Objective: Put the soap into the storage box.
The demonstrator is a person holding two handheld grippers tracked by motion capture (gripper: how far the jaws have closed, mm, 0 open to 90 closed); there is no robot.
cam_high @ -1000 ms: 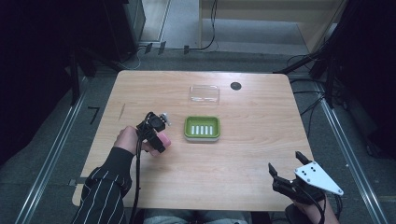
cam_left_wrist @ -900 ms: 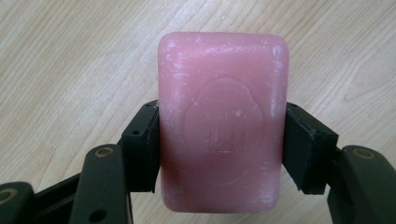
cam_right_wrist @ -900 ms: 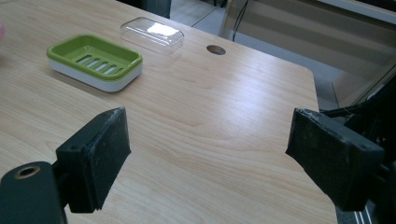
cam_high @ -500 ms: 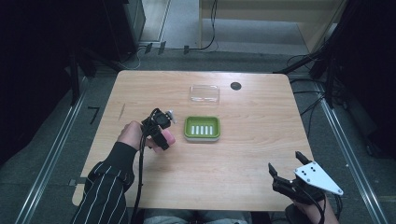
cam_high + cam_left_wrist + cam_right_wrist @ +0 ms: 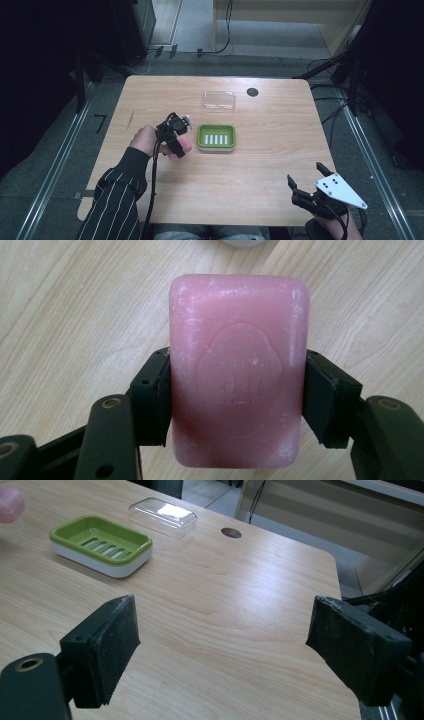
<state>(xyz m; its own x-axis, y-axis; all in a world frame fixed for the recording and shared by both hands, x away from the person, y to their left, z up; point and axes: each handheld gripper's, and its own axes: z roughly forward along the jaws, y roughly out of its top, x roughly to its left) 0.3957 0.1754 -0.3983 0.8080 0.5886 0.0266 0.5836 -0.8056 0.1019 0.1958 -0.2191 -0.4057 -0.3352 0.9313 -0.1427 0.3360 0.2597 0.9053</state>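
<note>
Pink soap bar (image 5: 238, 372) between left gripper (image 5: 238, 400) fingers (image 5: 152, 397); green dish (image 5: 216, 137) just beside.

A pink soap bar (image 5: 238, 372), rounded at the corners and embossed with an oval seal, is clamped by its long sides between the black jaws of the left gripper (image 5: 176, 141) and is held above the wooden table (image 5: 260, 170), just left of a green soap dish (image 5: 216, 137). White scuffs are seen along the bar's edges. The dish, slotted in its base, is seated on a white tray.
</note>
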